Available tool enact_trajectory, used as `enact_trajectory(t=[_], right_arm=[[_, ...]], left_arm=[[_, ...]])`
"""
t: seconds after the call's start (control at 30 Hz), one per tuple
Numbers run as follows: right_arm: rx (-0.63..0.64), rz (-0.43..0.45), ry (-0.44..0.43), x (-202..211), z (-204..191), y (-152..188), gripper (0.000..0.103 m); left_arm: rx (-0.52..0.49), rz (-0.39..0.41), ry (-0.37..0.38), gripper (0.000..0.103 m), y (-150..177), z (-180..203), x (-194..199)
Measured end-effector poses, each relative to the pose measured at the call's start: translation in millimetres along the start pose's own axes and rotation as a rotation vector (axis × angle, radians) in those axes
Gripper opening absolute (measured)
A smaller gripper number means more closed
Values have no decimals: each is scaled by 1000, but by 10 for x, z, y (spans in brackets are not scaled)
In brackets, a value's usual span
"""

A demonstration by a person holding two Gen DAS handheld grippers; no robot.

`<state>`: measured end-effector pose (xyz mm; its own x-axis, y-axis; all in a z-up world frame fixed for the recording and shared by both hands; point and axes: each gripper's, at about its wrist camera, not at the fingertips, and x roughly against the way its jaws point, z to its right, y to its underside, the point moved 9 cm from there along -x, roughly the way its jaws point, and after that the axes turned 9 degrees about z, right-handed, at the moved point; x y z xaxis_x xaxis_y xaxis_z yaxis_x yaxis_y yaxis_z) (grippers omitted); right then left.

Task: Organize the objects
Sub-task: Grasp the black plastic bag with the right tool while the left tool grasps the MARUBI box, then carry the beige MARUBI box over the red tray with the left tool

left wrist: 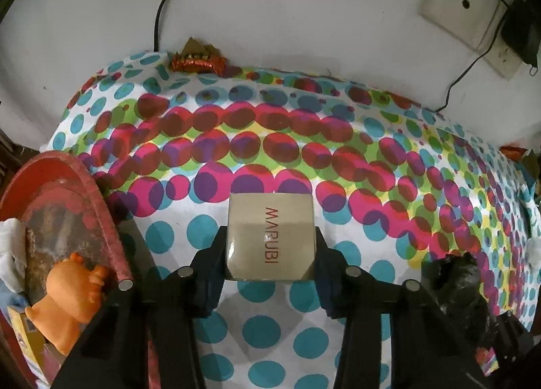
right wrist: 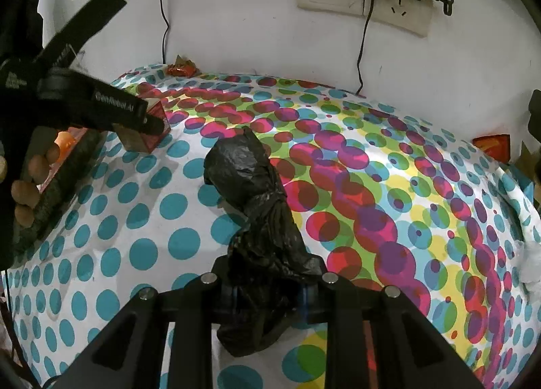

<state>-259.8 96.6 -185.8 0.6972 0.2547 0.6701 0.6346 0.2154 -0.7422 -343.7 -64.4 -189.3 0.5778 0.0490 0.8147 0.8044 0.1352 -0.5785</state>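
Left wrist: left gripper (left wrist: 270, 247) grasping beige box (left wrist: 270, 236); right gripper (right wrist: 267, 291) clenched on black bag (right wrist: 260, 220), fingertips hidden.

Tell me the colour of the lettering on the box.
Red lettering on a beige box, clearest in the left wrist view.

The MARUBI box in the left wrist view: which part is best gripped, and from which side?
Grip the MARUBI box across its two flat, parallel side faces, coming from above along its length, as the left gripper does now. The fingers bracket its sides; those flat faces probably give the pads a steady hold.
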Motion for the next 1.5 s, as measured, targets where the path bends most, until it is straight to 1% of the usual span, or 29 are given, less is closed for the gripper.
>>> enact_trajectory(t=[0.13, 0.37, 0.63, 0.73, 0.87, 1.27, 1.5], right_arm=[[-3, 0, -2, 4, -33, -1, 26], [-2, 0, -2, -5, 8, -10, 26], [12, -2, 11, -26, 21, -13, 26], [7, -1, 8, -15, -9, -11, 26], [10, -1, 10, -38, 51, -12, 26], [11, -2, 11, -36, 53, -12, 26], [8, -2, 9, -35, 50, -16, 26]], left_arm=[[-35, 28, -24, 41, 16, 39, 19], [-36, 33, 1, 41, 118, 78, 76], [-91, 38, 5, 41, 335, 228, 207], [-89, 32, 14, 41, 421, 266, 262], [-96, 30, 10, 41, 523, 291, 332], [-82, 4, 41, 41, 847, 250, 531], [-80, -1, 50, 41, 982, 220, 657]])
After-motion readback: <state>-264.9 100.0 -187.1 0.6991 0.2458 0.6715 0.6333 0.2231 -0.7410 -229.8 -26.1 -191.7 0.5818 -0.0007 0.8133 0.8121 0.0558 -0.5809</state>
